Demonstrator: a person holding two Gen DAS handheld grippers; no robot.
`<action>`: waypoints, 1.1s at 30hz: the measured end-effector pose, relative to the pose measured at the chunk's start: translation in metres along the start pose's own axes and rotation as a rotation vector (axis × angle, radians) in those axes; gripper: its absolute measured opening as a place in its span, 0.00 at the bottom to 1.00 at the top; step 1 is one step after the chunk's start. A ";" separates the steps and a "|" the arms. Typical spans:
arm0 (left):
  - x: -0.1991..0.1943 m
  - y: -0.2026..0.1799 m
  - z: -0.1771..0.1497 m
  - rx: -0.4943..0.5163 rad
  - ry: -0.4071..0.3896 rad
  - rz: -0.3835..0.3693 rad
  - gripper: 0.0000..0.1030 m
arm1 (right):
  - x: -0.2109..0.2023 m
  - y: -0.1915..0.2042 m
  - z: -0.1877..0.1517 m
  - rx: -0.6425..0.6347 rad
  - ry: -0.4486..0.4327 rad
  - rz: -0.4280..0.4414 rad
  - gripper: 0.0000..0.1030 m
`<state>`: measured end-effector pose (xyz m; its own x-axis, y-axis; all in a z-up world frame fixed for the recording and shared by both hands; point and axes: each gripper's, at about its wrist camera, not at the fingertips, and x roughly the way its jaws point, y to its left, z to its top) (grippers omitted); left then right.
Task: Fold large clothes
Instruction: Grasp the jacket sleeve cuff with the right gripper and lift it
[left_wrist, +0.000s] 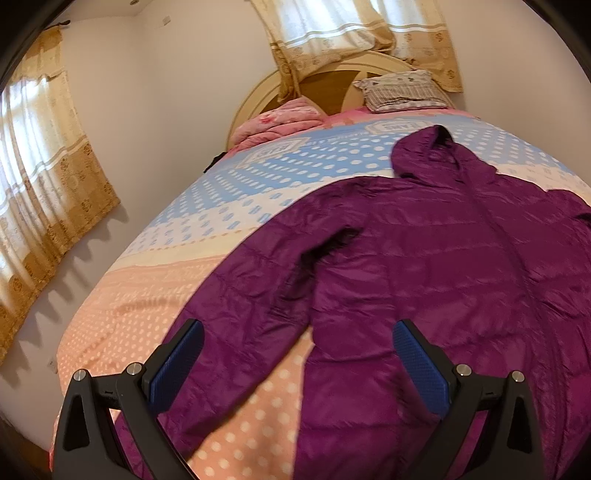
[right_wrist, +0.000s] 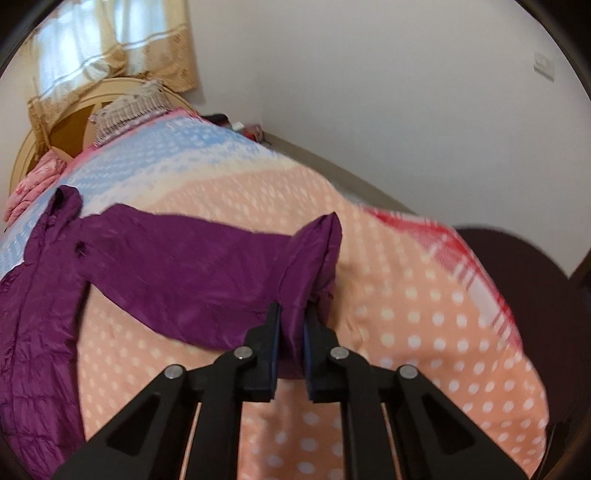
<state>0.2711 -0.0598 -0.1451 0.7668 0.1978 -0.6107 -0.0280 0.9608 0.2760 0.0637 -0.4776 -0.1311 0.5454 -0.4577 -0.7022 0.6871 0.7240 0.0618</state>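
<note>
A purple hooded puffer jacket (left_wrist: 424, 258) lies flat on the bed, hood toward the headboard, sleeves spread out. My left gripper (left_wrist: 295, 332) hovers open over the jacket's near sleeve (left_wrist: 236, 299) and lower hem, with its blue pads wide apart and nothing pinched. In the right wrist view the jacket (right_wrist: 33, 295) lies at the left, its other sleeve (right_wrist: 192, 273) stretching toward me. My right gripper (right_wrist: 293, 314) is shut on the cuff end of that sleeve, and the cuff (right_wrist: 321, 240) sticks up beyond the fingertips.
The bed wears a dotted cover (left_wrist: 155, 295) in peach and blue bands. A pink folded quilt (left_wrist: 273, 125) and a pillow (left_wrist: 402, 90) lie by the round headboard. Curtains (left_wrist: 44, 177) hang at the left wall. A dark rounded object (right_wrist: 524, 273) stands past the bed's right edge.
</note>
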 end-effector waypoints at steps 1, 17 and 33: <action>0.002 0.003 0.001 -0.005 0.000 0.005 0.99 | -0.001 0.008 0.006 -0.013 -0.014 0.012 0.12; 0.045 0.031 0.030 -0.050 0.017 0.044 0.99 | 0.007 0.216 0.027 -0.338 -0.125 0.208 0.10; 0.077 0.068 0.026 -0.073 0.050 0.129 0.99 | 0.014 0.405 -0.037 -0.591 -0.134 0.443 0.06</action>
<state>0.3450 0.0157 -0.1545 0.7207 0.3284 -0.6105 -0.1726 0.9380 0.3008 0.3322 -0.1719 -0.1420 0.7907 -0.0903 -0.6055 0.0379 0.9944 -0.0989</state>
